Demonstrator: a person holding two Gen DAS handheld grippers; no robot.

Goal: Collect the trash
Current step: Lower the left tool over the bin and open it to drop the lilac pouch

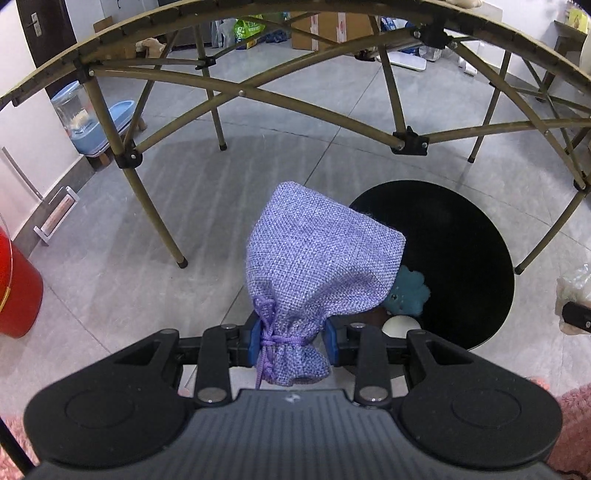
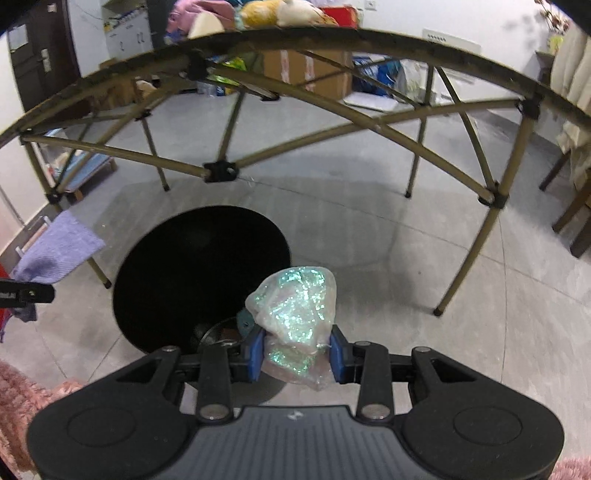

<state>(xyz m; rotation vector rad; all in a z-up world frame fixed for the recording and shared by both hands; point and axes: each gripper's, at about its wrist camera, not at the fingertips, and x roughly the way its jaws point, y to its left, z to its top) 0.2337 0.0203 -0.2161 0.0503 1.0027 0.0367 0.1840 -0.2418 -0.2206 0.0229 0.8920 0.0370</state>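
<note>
While left view shows red bucket (image 1: 16, 288), right view plush toys (image 2: 280, 11)

The pouch (image 1: 317, 266) is coarse woven cloth, lilac, matt and rough, tied with a twisted purple cord (image 1: 267, 332). The wrapper (image 2: 295, 306) is thin crinkled film, translucent, with a glossy iridescent green sheen. The bin (image 1: 454, 240) just behind the pouch has a black, matt interior. Inside it lies a fuzzy teal plush toy (image 1: 408, 288). The table (image 1: 258, 92) beyond the bin has smooth olive metal tubing with black plastic joints. The floor (image 1: 110, 258) under the bin is grey tile with a dull sheen.
</note>
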